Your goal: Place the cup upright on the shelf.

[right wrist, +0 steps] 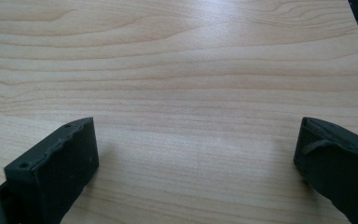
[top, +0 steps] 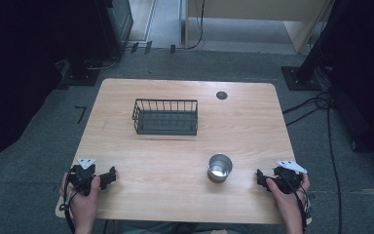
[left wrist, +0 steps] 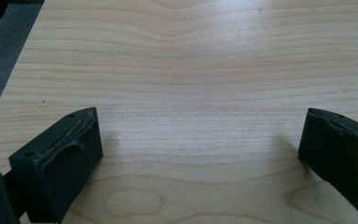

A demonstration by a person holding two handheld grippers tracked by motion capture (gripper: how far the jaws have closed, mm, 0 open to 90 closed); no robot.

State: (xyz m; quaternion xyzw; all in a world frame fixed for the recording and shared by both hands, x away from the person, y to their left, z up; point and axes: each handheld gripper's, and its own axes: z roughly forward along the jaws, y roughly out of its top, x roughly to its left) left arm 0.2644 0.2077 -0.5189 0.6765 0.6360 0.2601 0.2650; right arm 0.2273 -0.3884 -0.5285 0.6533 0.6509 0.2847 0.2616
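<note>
Pale wood with a rolling grain makes up the rectangular worktop (top: 253, 126), which stands on grey carpet. Toward twelve o'clock from its centre sits a black wire basket with a solid dark floor (top: 166, 117), and further out at about one o'clock a small round black grommet (top: 221, 95) is set into the surface. At roughly five o'clock from the centre stands a short, shiny metal cup (top: 219, 167), upright with its mouth open to the ceiling, well apart from the basket. At seven o'clock the left hand-held gripper (top: 111, 175) rests low over the near edge, held in the person's left hand (top: 84, 195); in the left gripper view its two black jaws stand wide apart with bare wood between them. At four o'clock the right hand-held gripper (top: 259, 176), held in the right hand (top: 287, 192), lies near the cup but not touching it, and the right gripper view shows its jaws likewise spread wide over bare wood.
</note>
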